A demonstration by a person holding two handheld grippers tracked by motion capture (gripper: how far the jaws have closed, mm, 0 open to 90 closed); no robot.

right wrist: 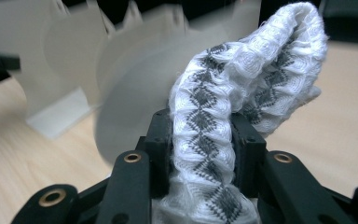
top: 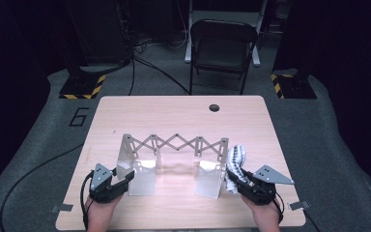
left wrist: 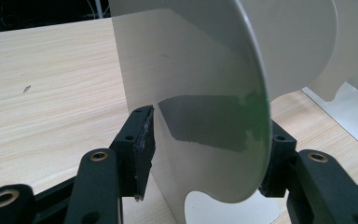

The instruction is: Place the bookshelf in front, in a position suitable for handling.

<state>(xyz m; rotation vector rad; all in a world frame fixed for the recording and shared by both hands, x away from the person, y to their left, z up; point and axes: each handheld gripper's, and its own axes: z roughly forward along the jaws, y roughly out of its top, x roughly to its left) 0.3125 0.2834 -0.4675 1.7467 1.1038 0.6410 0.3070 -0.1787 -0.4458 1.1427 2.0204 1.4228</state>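
So the right gripper has its jaws clamped on a bunched-up white sock with a grey zigzag pattern, and the sock's free end flops up and away from the jaws. The expandable white rack sits just to the left of it, its long axis running left to right across the wooden table, so the sock probably goes sideways onto the nearest end plate. The left gripper is at the rack's far left end, jaws straddling a thin plate; whether the pads actually pinch it is hard to tell.
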